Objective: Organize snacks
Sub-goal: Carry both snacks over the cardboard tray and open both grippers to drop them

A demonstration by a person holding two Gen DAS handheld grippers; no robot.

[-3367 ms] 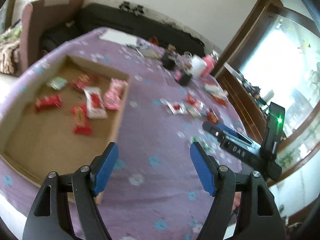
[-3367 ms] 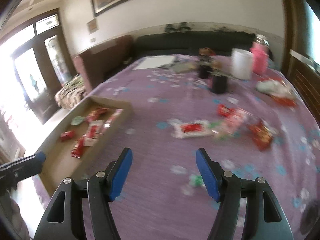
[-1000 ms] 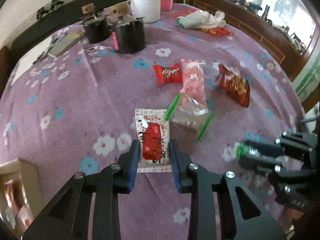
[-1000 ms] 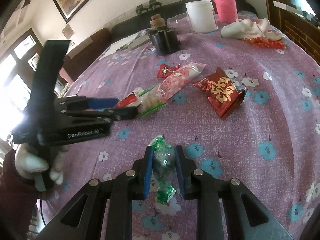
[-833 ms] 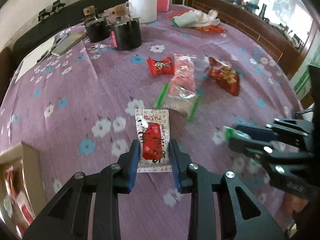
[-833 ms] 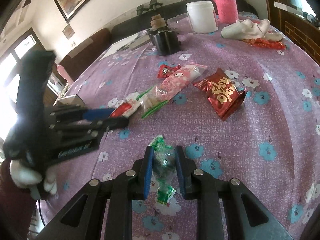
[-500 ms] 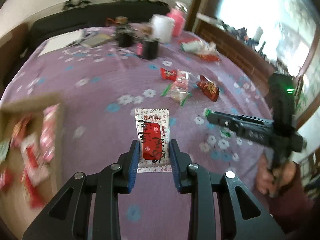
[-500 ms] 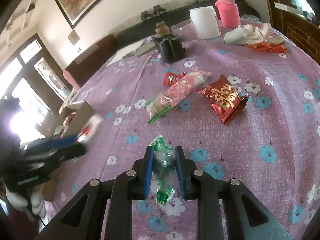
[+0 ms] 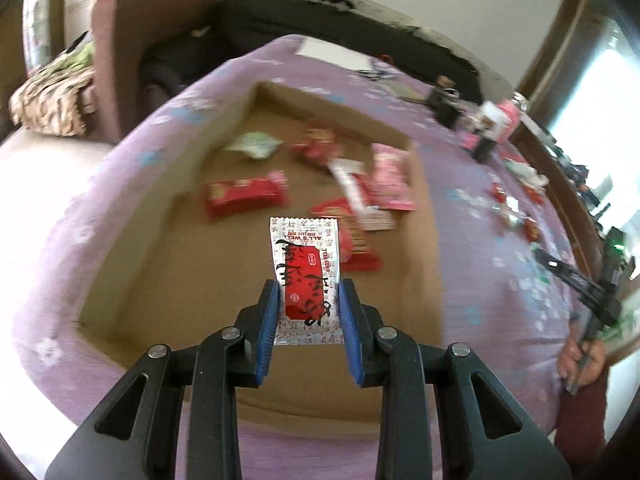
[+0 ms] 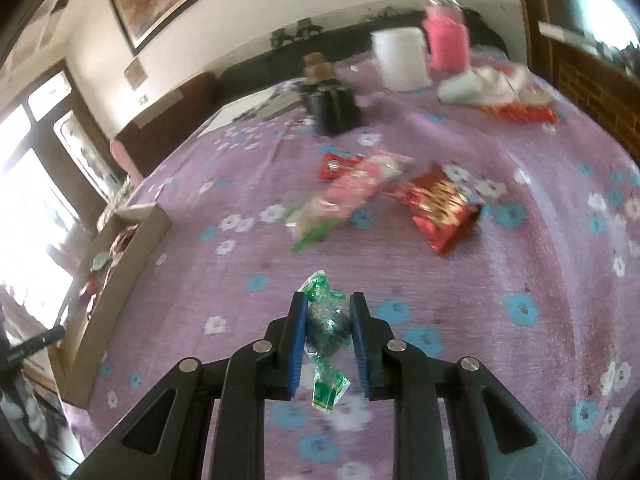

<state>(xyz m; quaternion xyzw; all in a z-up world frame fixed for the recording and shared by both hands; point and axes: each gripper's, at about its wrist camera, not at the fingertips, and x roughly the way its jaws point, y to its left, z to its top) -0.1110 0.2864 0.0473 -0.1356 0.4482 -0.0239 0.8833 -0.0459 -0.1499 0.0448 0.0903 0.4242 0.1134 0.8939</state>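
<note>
Left gripper (image 9: 307,300) clamped on a red-white packet (image 9: 306,276), held over the cardboard box (image 9: 136,236). Right gripper (image 10: 329,332) pinches a green candy (image 10: 325,328) above the purple cloth (image 10: 500,280).

I'm in a home, a lived-in sitting or dining room. My table wears a purple cloth (image 10: 460,288) printed with blue and white flowers. A framed painting (image 10: 168,4) hangs on the cream far wall above a long dark sofa (image 9: 328,36). To the far left stands an armchair (image 9: 108,60) with a patterned throw (image 9: 52,96). Wood-framed glass doors (image 10: 44,152) let daylight in on the left.
</note>
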